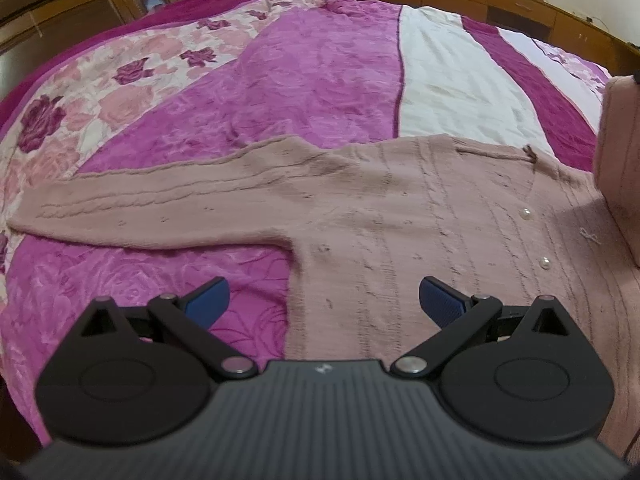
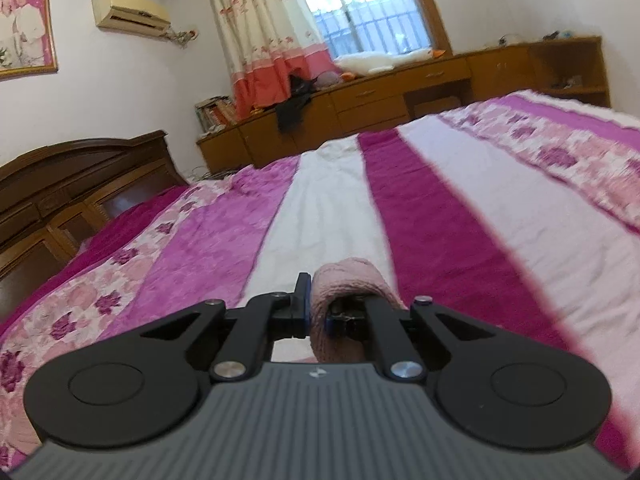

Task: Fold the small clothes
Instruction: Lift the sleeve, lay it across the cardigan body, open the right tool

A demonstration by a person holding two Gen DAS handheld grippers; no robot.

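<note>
A dusty-pink knit cardigan [image 1: 400,216] with pearl buttons lies flat on the bed, one sleeve [image 1: 152,204] stretched out to the left. My left gripper [image 1: 322,300] is open and empty, hovering just above the cardigan's lower left side. At the right edge of the left wrist view a part of the cardigan [image 1: 620,152] is lifted upright. My right gripper [image 2: 318,304] is shut on a fold of the pink cardigan [image 2: 344,280], held above the bed; the knit drapes over its right finger.
The bed carries a striped pink, magenta and white floral quilt [image 1: 320,80]. A dark wooden headboard [image 2: 80,176] is at the left. A low wooden cabinet run [image 2: 400,96] under the window holds plush toys and clothes.
</note>
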